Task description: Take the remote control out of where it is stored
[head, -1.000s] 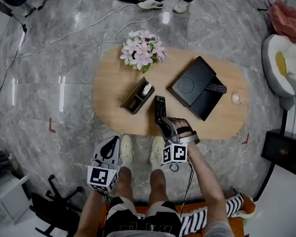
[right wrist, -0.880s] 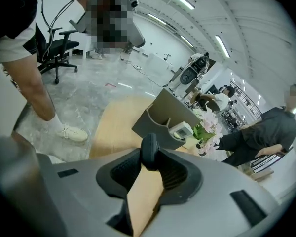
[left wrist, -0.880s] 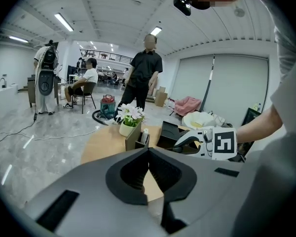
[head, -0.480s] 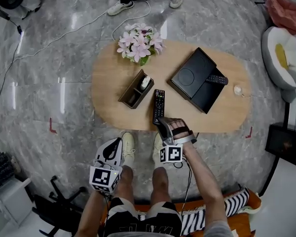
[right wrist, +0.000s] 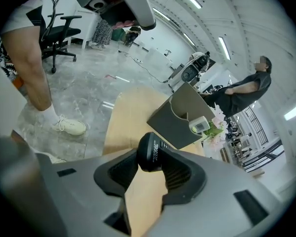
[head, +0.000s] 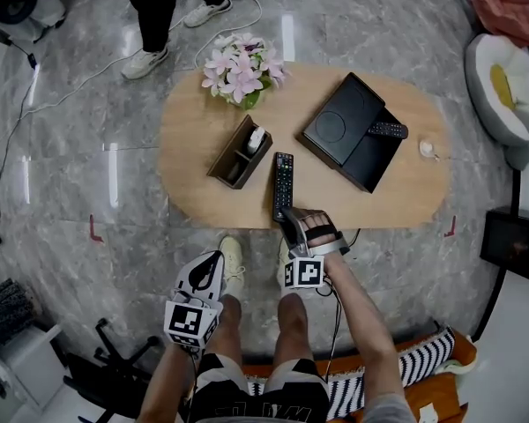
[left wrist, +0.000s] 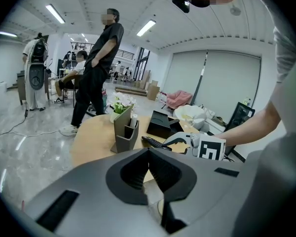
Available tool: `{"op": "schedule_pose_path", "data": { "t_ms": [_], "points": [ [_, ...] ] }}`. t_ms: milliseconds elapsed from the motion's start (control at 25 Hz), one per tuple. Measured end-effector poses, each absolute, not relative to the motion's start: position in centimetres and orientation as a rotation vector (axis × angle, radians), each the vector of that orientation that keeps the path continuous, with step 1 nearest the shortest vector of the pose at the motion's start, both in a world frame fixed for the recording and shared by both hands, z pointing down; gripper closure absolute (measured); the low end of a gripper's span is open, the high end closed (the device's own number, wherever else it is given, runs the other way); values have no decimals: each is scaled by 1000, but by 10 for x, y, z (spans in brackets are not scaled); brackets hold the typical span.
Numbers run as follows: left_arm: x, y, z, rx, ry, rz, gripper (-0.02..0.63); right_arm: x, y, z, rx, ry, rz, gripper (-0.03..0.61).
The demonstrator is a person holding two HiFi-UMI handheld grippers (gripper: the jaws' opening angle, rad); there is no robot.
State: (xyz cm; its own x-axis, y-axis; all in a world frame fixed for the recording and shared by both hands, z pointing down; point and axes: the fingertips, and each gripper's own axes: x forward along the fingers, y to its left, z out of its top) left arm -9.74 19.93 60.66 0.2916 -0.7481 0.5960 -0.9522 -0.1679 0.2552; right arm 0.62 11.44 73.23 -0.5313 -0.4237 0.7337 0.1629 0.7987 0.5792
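Remote (head: 283, 183) between right claw (head: 287, 218), jaws just opening

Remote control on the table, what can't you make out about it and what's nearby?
- remote control: in the head view its near end is covered by the right tool, whose jaws have just been opening around it; button labels too small.
- storage holder: compartments dark in the head view; the white item in it is too small to identify.
- small white object, far right: too small in the head view.
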Motion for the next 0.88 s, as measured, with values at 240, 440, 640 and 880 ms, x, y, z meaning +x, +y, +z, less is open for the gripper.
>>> {"op": "schedule_pose_path", "data": {
  "t_ms": [240, 440, 640, 880],
  "points": [
    [-100, 201, 612, 1967, -1511, 457, 606, 6, 118, 743, 181, -1982, -757, 425],
    [-105, 201, 624, 1946, -1519, 462, 606, 2, 114, 754, 174, -1975, -767, 419],
    [-105, 206, 627, 1931, -1516, 455, 606, 2, 122, 768, 129, -1971, -736, 416],
    [-115, 206, 632, 1913, -1525, 467, 606, -6, 123, 775, 159, -2000, -723, 416]
  ]
}}
